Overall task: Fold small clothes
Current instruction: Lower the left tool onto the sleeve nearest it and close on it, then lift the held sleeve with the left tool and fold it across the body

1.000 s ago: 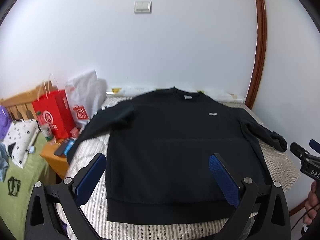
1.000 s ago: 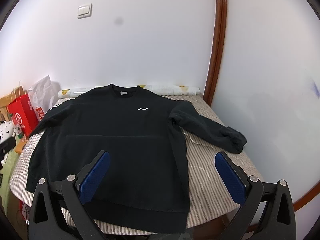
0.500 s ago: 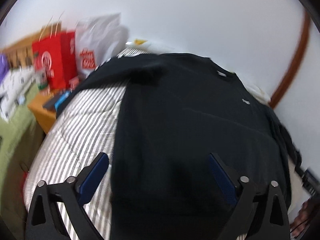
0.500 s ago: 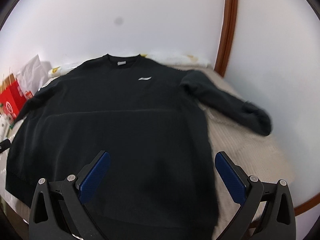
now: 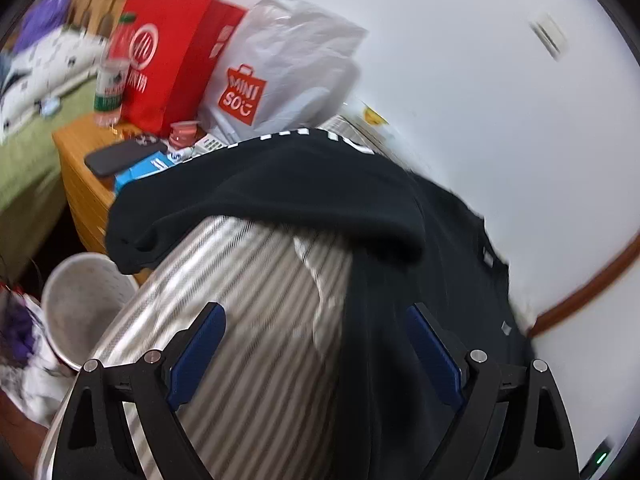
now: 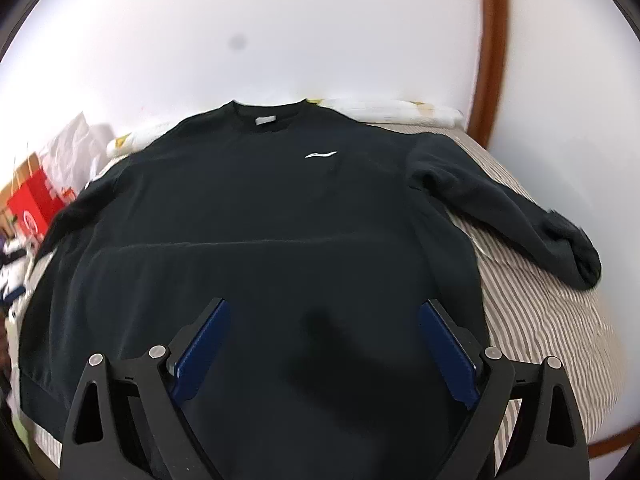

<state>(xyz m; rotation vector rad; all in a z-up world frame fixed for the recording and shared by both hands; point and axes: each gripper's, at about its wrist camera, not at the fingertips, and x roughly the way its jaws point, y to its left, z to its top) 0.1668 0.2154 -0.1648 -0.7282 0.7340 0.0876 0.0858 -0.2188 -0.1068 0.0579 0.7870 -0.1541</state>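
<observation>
A black sweatshirt with a small white chest logo lies flat, front up, on a striped bed cover. Its right sleeve runs out toward the wall. In the left wrist view the other sleeve hangs over the bed's side edge. My left gripper hovers above the body's side edge and the bare stripes, jaws wide and closing, nothing pressed between its pads. My right gripper hovers over the lower front of the sweatshirt, jaws wide and closing, nothing gripped.
Beside the bed a wooden nightstand carries a red paper bag, a white shopping bag, a bottle and a dark phone. A white basket stands on the floor below. The white wall lies close behind the bed.
My left gripper has swung left and down, rolling, from the sweatshirt's hem to its left side near the sleeve. My right gripper has dropped closer to the sweatshirt's front.
</observation>
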